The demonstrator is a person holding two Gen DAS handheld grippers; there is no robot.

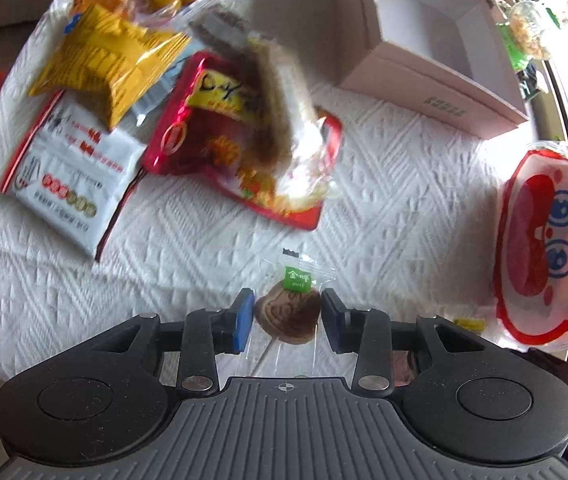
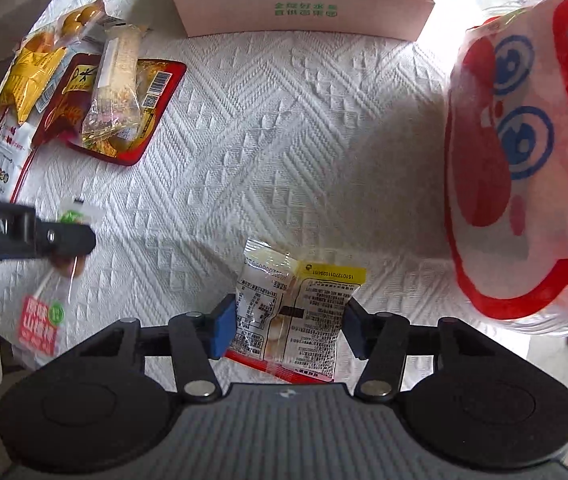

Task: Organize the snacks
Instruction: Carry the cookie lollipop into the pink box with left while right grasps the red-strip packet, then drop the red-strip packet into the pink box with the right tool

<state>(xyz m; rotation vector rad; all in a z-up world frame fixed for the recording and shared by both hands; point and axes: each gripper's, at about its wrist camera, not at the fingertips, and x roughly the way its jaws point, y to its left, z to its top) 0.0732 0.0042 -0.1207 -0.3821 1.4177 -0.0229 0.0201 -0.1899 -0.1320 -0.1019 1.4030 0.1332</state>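
My left gripper is open around a brown heart-shaped lollipop in a clear wrapper lying on the white cloth; the pads stand just beside the candy on both sides. That gripper also shows in the right wrist view over the lollipop. My right gripper is open around a white and yellow snack packet lying on the cloth. A pink open box stands at the back; it also shows in the right wrist view.
A pile of snack bags lies at the left: a yellow bag, a white pouch, a red bag with a clear bar packet on it. A big red-and-white cartoon bag stands at the right.
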